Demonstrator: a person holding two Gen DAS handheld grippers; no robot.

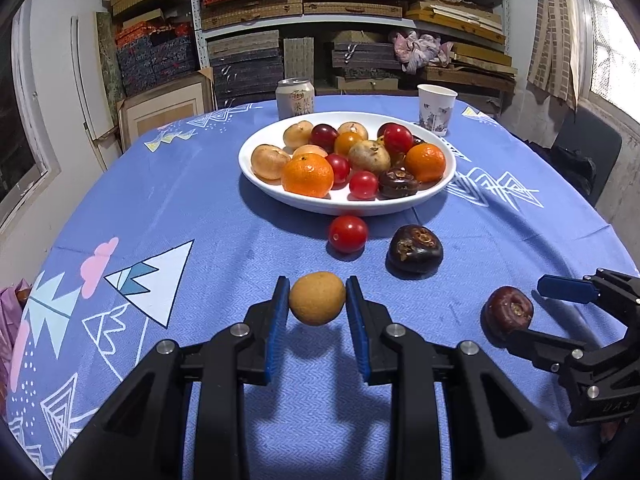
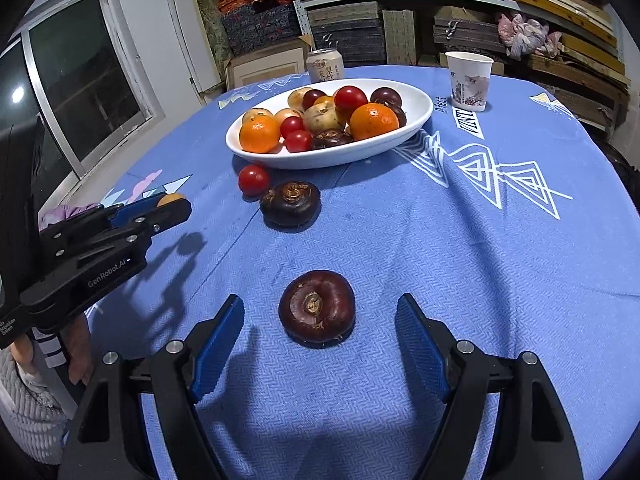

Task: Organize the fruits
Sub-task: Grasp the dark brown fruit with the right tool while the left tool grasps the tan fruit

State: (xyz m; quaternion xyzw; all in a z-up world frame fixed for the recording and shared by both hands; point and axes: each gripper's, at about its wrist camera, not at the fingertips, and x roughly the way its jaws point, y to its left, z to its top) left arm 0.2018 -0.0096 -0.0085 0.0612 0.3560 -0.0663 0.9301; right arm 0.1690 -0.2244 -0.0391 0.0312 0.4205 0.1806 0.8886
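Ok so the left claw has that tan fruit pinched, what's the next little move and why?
Probably carry the tan fruit forward and over the rim of the white bowl, then let go. The left claw is shut on it and already holds it clear of the cloth, judging by the shadow beneath, and the bowl already holds the sorted fruit.

Blue-clothed table (image 2: 460, 240) bearing fruit plate (image 2: 420, 106)
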